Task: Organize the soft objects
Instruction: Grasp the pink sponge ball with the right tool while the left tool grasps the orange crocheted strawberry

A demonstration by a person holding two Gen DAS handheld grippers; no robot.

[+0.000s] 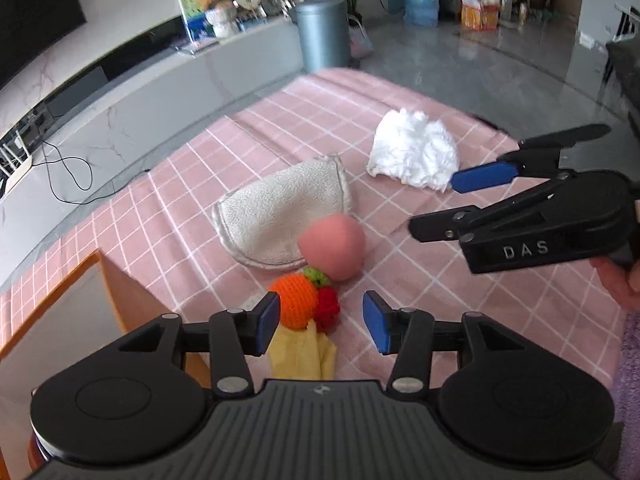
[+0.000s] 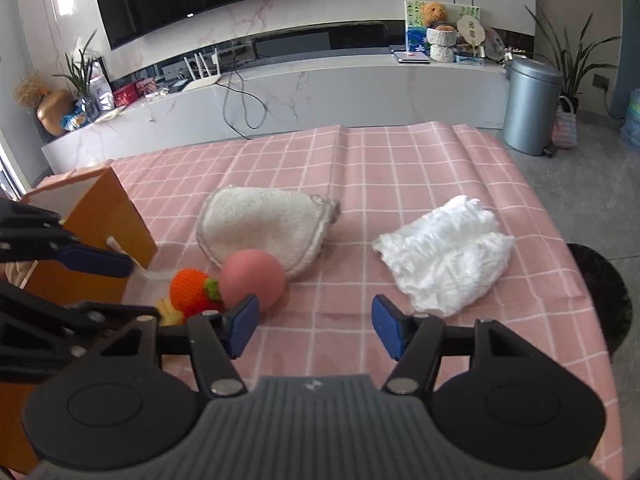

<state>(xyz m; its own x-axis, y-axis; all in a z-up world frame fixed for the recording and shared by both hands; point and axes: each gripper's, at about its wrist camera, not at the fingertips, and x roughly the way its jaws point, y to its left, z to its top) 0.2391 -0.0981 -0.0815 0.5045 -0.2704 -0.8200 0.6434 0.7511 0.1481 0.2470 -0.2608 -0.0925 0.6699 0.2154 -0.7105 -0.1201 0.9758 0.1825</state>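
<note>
Pink checked cloth (image 2: 400,168) covers the whole bench, and everything soft lies on it. An orange box (image 2: 100,216) with a pale inside stands open at the left edge. Next in size, a fluffy white cloth (image 2: 444,252) sits crumpled toward the right side, well apart from the rest. A beige towel (image 2: 260,228) lies folded into a rounded wedge near the middle. A pink ball (image 2: 252,278) rests against the towel's near edge, touching it. Just beside the ball on its left is a crocheted orange toy (image 1: 294,300) with green and red bits, and under that a small yellow cloth (image 1: 300,354), close to the box.

Both tongs hang over the near part of the bench, tilted down. The left tongs (image 1: 320,322) stand partly apart with nothing gripped; the orange toy and yellow cloth lie just beyond the left pad. The right tongs (image 2: 316,326) are moderately apart and empty too, over bare cloth between the ball and the white cloth.
</note>
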